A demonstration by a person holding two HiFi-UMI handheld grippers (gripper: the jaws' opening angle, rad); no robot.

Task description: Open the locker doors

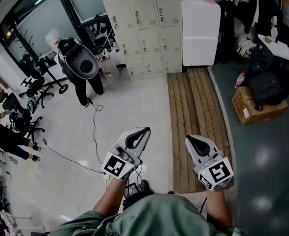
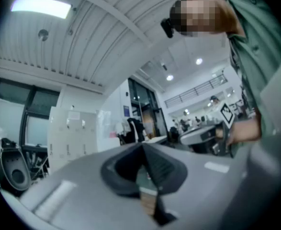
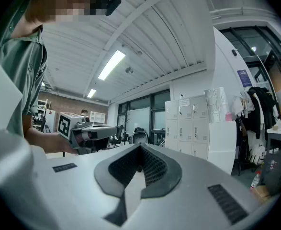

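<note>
Task status: not begun.
Lockers [image 1: 143, 31]: well apart from me across the floor, every visible door closed.
My left claw [image 1: 144, 132]: jaws together, holding nothing.
My right claw [image 1: 190, 140]: the same.
Remaining: approach, then open all the doors.

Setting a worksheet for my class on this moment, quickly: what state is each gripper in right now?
Left gripper: closed, jaws together, holding nothing.
Right gripper: closed, jaws together, holding nothing.
</note>
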